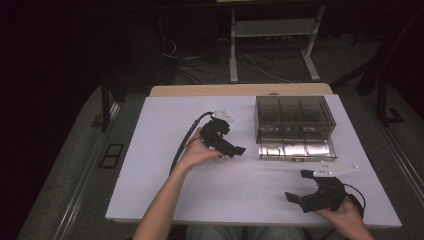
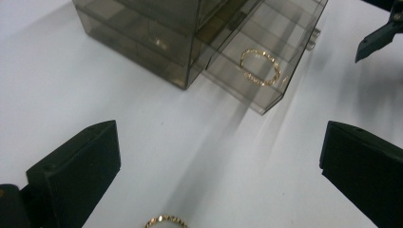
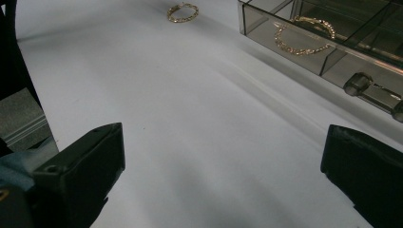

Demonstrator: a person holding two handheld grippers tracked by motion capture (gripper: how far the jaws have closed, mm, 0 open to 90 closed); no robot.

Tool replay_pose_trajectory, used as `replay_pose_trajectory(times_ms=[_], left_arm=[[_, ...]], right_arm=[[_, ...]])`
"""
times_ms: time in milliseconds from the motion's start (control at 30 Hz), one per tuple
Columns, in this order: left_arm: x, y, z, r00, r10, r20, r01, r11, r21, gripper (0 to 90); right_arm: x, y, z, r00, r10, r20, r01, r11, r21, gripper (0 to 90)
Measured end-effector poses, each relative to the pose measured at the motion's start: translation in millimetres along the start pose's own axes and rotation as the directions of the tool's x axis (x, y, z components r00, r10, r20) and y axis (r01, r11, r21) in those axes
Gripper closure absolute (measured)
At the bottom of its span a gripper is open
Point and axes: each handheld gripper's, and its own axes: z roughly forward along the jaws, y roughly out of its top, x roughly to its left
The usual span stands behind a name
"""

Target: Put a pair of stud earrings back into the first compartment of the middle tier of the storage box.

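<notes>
**Gold bracelet on the table between wide-open jaws**

The left gripper hangs over the white table with its jaws spread wide and nothing between them. In the left gripper view a gold chain bracelet lies flat on the table just below and between those jaws, nearer the left jaw, touched by neither.

Ahead of the left gripper stands a smoked clear plastic drawer box. Its bottom drawer is pulled out toward the gripper, and a second gold bracelet rests inside one of its compartments.

The right gripper sits near the table's front edge, also gaping open and empty. From its own view the loose bracelet lies far ahead to the left, well apart from its jaws, while the open drawer runs ahead to the right, with the drawer's clear knob closest to the right jaw.

A small dark strip shows on the drawer front in the high view, too small to read. No other writing is legible.
</notes>
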Motion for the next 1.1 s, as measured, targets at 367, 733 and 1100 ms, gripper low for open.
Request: replay_pose_trajectory(times_ms=[367, 733, 1100], left_arm=[[1.5, -13.5, -1.2, 1.0, 0.001, -0.009, -0.001, 1.0, 0.006, 0.0], [6.3, -30.1, 0.5, 0.9999, -0.009, -0.005, 0.009, 0.9989, 0.047, 0.0], [3.4, -43.6, 2.7, 0.9997, 0.025, 0.005, -0.026, 0.9929, 0.116, 6.9]], right_arm=[[-0.3, -0.3, -0.4, 1.0, 0.001, 0.001, -0.001, 1.0, 0.0, 0.2], [0.1, -0.3, 0.7, 1.0, -0.001, -0.004, 0.001, 1.0, 0.005, 0.2], [0.5, -0.3, 0.9, 1.0, -0.001, 0.0, 0.001, 1.0, 0.007, 0.2]])
